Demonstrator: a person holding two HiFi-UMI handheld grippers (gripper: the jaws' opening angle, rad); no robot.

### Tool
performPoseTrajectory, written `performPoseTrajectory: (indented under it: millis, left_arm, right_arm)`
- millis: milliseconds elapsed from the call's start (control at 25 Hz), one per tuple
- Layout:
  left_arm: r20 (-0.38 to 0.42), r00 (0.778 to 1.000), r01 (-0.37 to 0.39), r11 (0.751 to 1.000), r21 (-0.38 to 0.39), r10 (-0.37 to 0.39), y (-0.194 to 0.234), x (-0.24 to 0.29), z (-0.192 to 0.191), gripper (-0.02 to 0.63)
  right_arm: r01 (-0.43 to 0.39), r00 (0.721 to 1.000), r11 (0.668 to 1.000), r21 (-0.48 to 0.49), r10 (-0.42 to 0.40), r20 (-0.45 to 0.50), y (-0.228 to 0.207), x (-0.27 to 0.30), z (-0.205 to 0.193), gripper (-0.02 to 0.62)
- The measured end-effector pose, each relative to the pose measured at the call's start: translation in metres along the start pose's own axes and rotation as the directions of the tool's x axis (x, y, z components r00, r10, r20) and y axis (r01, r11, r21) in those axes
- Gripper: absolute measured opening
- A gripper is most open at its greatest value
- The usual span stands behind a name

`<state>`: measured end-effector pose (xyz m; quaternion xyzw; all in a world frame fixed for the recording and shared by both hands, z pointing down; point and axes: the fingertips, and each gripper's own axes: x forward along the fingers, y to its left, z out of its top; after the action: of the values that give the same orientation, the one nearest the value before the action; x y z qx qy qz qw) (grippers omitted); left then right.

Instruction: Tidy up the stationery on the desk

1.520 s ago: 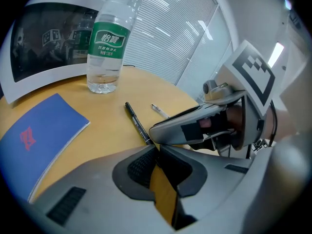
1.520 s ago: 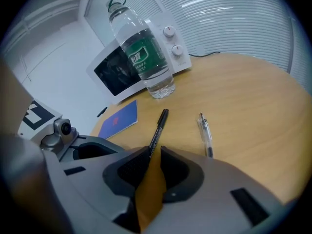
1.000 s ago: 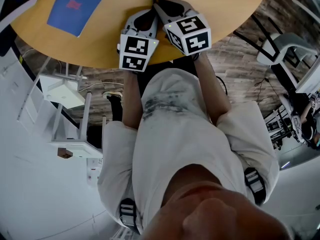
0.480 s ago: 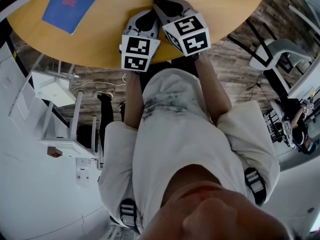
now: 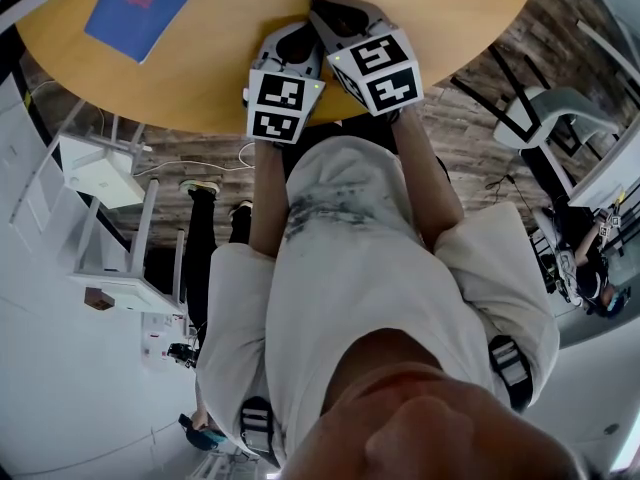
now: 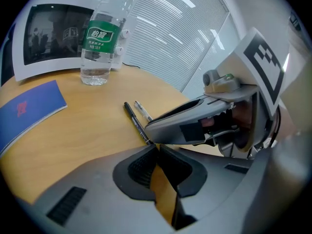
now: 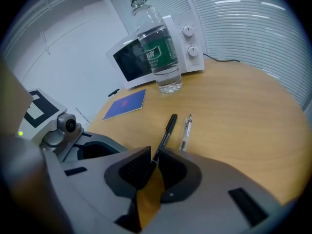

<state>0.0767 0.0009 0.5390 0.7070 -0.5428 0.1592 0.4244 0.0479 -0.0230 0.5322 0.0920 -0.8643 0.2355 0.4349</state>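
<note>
Stationery lay ungathered on the round wooden bench [image 5: 470,28]. Toward the left edge sat a blue booklet [image 6: 29,108]. At the far edge a water bottle [image 6: 100,43] with a green label stood upright in front of a white microwave [image 7: 187,38]. By the middle of the near edge a black pen [image 6: 135,121] and a clear-barrelled pen [image 6: 143,111] lay side by side, close but seemingly not touching, both running away from the person.

The left claw [image 6: 156,147] was held at the near edge with its jaws pressed together and nothing between them. The black pen's near end lay just past their tips. The right claw [image 7: 152,156], just beside it, was likewise closed on nothing and aimed along that same pen.

Judging by this, the step in hand was the approach to the black pen. Doing it well would call for spreading one claw first, then turning it so the jaws straddle the barrel across its width rather than end-on. It should then lower close to the bench and close around mid-barrel, so that the pen hangs level. The clear-barrelled pen lay near enough to be nudged or caught too, so one jaw should slip into the gap between the two pens. The other claw would do better drawn aside.
</note>
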Motion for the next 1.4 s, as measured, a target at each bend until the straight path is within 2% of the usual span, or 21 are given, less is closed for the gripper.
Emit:
performPoseTrajectory:
  millis: [280,480,640,1120,1400]
  left_arm:
    - [0.011,0.999,-0.049,0.998,0.03,0.048,0.003,-0.024,0.007,0.009]
    - [0.036,0.997,-0.068,0.995,0.079,0.065,0.019,-0.057,0.012,0.009]
    - [0.058,0.997,-0.051,0.992,0.113,0.044,0.035,-0.083,0.012,0.009]
    - [0.083,0.997,-0.014,0.978,0.21,-0.004,0.119,-0.152,0.01,0.009]
    - [0.063,0.998,-0.025,0.967,0.254,0.009,0.176,-0.174,0.006,0.009]
  right_arm:
    - [0.017,0.999,1.0,-0.013,-0.017,0.043,-0.002,-0.021,0.009,0.104]
    - [0.038,0.997,0.999,-0.013,-0.037,0.071,0.018,-0.021,0.017,0.104]
    - [0.07,0.992,0.998,0.0,-0.07,0.101,0.043,-0.014,0.026,0.1]
    - [0.119,0.974,0.99,0.072,-0.13,0.183,0.124,0.032,0.061,0.066]
    - [0.102,0.971,0.991,0.09,-0.119,0.206,0.165,0.071,0.086,0.064]
